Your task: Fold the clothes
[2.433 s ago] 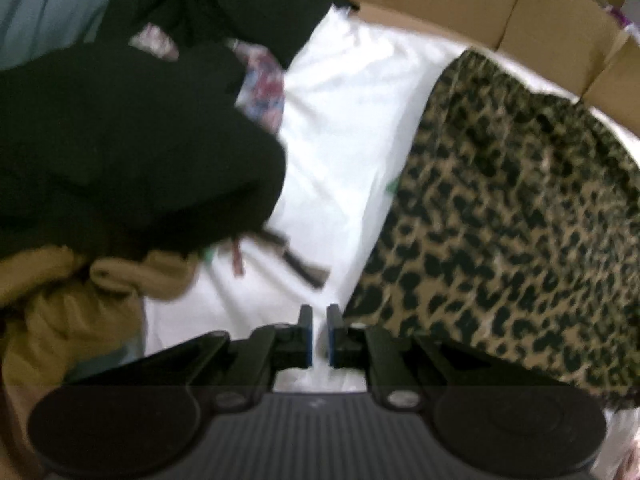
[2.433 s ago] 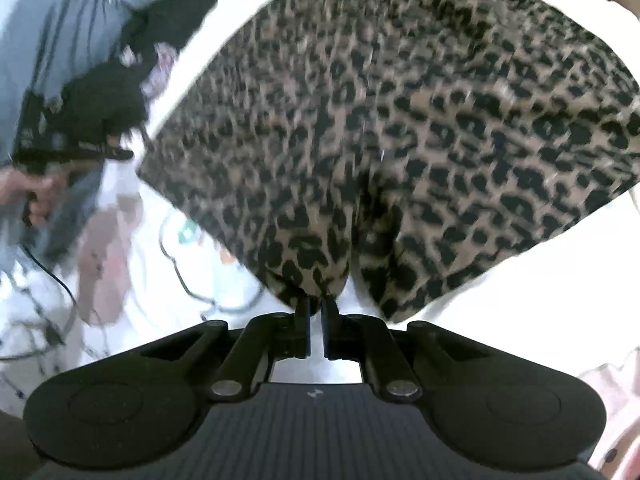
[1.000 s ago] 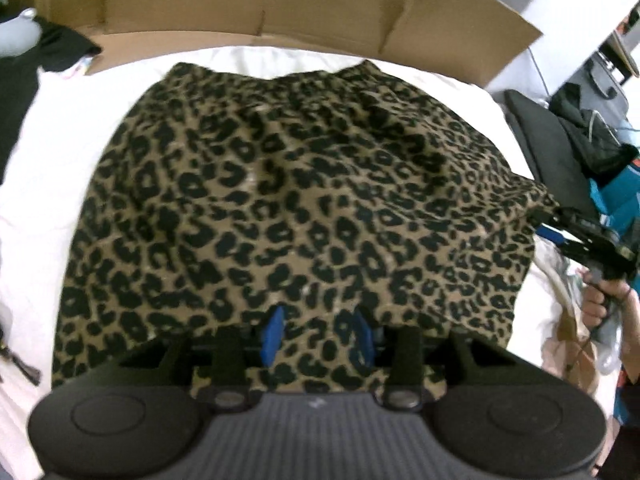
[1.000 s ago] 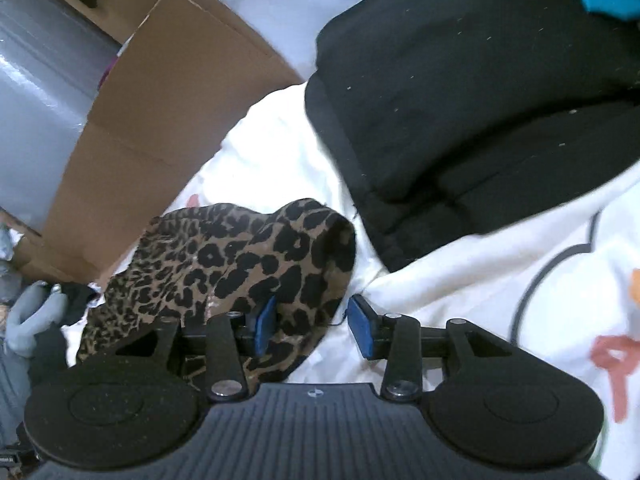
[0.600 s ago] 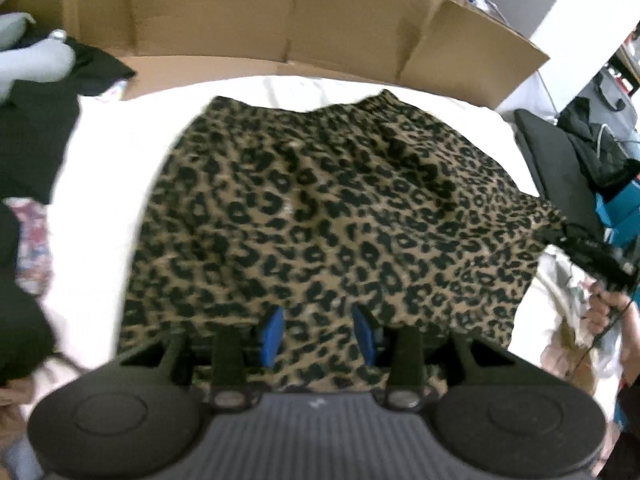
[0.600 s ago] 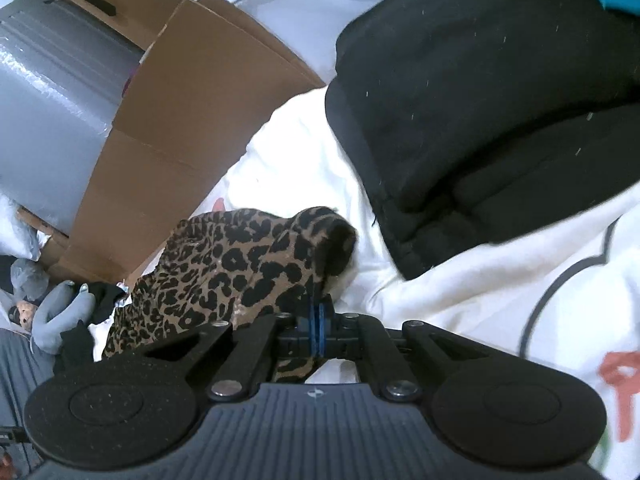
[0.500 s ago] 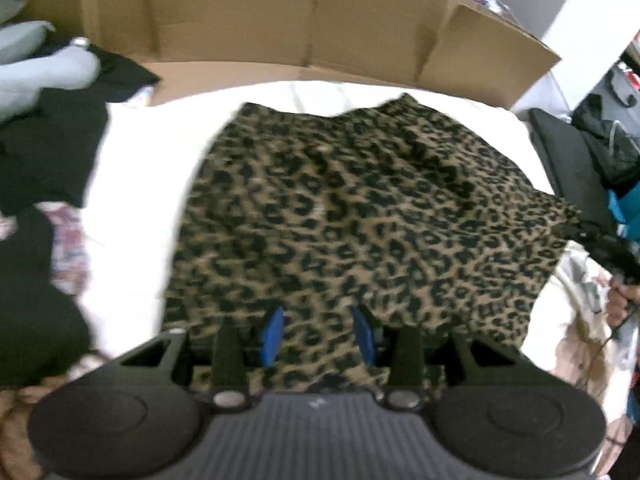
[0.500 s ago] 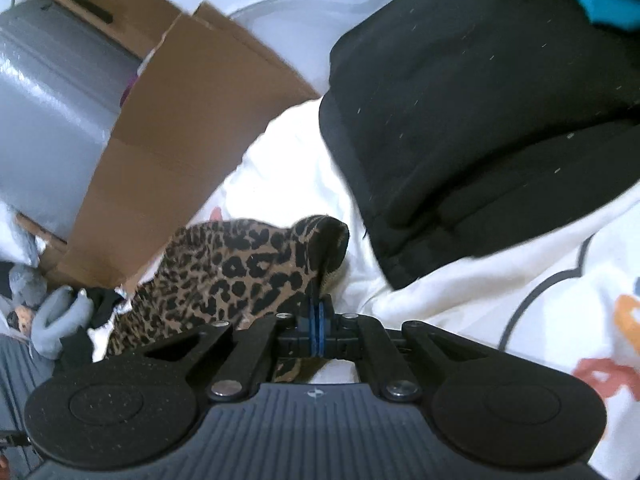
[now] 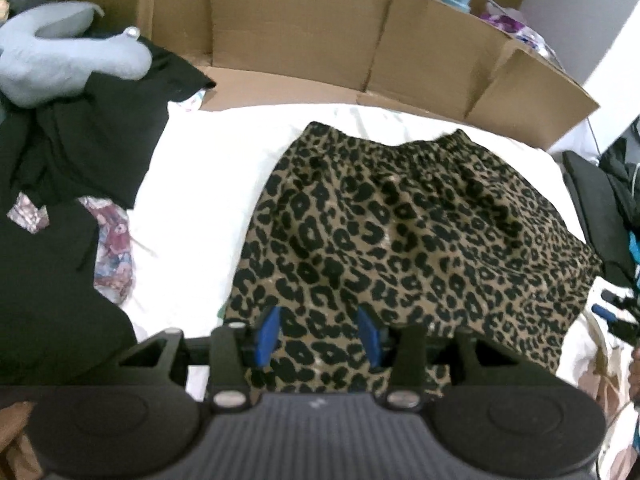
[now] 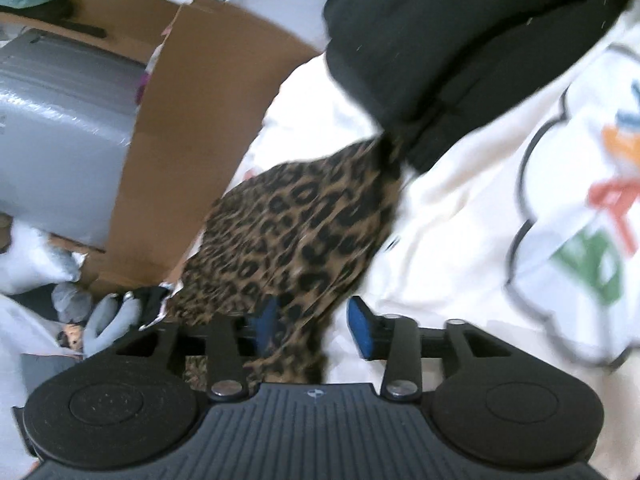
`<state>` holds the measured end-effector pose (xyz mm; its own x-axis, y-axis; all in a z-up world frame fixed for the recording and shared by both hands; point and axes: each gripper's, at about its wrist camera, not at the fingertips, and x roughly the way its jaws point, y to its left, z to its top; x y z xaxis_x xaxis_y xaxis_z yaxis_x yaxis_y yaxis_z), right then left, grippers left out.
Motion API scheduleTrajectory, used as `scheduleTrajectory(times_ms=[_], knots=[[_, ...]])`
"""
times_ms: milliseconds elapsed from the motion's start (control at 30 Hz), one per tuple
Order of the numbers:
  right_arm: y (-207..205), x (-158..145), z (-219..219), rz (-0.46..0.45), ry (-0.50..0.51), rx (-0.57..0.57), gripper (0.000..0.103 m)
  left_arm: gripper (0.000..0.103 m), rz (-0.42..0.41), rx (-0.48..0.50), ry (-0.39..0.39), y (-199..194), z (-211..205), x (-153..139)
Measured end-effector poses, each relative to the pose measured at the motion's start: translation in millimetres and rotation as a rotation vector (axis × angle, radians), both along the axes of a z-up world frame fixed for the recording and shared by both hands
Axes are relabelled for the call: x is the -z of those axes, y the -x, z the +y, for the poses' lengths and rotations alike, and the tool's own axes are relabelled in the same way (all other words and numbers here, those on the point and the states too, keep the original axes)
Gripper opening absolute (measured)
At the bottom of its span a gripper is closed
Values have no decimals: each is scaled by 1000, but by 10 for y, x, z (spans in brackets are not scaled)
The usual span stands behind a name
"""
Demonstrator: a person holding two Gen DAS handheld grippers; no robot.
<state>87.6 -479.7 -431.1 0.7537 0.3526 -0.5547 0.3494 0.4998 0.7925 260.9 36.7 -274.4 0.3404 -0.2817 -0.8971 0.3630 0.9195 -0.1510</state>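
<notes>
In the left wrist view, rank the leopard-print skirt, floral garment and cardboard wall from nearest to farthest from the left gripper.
1. Leopard-print skirt: directly beneath the left gripper.
2. Floral garment: off to the left.
3. Cardboard wall: along the far edge.

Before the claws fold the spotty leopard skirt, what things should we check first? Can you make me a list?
1. Leopard skirt spread flat on the white sheet: ok, only small wrinkles.
2. Left claw open: ok, jaws just opened wider, cloth lies under them unpinched.
3. Right claw let go: ok, jaws just opened, skirt edge sits loose between them.
4. Black clothes pile clear of the skirt: ok in the left view.
5. Folded black clothes clear of the skirt corner: cannot tell, they look touching.
</notes>
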Motion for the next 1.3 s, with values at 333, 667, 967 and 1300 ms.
scheduleTrajectory(times_ms=[333,667,967,1300], knots=[[-278,237,180,8,29,15,57,47,-4,-48,67,134,229,381],[-428,423,428,-8,-70,-77,8,47,22,-107,80,172,409,677],[-222,309,468,47,-41,-66,0,47,31,-134,77,124,513,771],[-44,337,410,67,-90,-25,16,47,27,-128,73,146,469,804]])
